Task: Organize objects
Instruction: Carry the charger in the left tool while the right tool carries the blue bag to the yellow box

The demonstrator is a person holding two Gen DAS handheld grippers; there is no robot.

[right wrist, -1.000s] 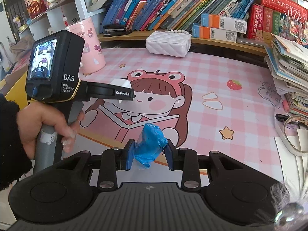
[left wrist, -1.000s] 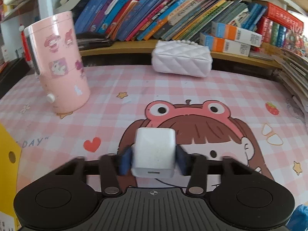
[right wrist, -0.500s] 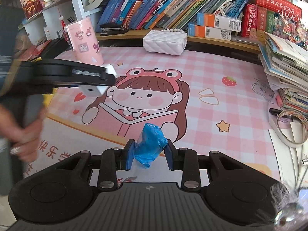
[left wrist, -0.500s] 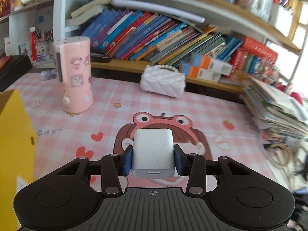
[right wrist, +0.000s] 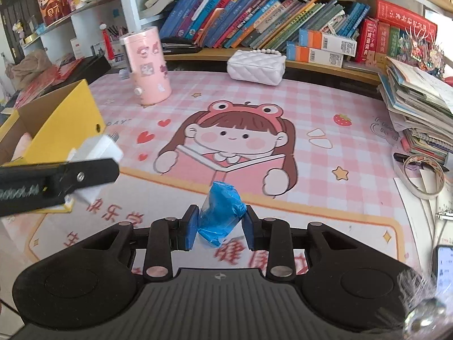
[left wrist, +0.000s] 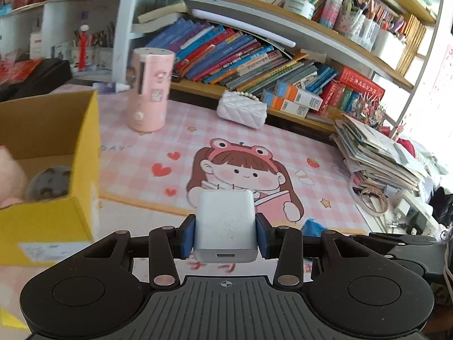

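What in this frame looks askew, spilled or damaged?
Nothing spilled or damaged. The books on the shelf lean steeply and the paper stack at the desk's right edge is ragged. The white charger and blue wrapper sit squarely in the left and right grippers.

1. Bright, even daylight; source at right, where the window [left wrist: 441, 65] is overexposed.
2. Fisheye bending of the shelves [right wrist: 311, 65] toward frame edges.
3. Motion blur on yellow box [left wrist: 56, 153] and the left gripper [right wrist: 93, 167].

Box [left wrist: 82, 153] left of mat [left wrist: 283, 141]
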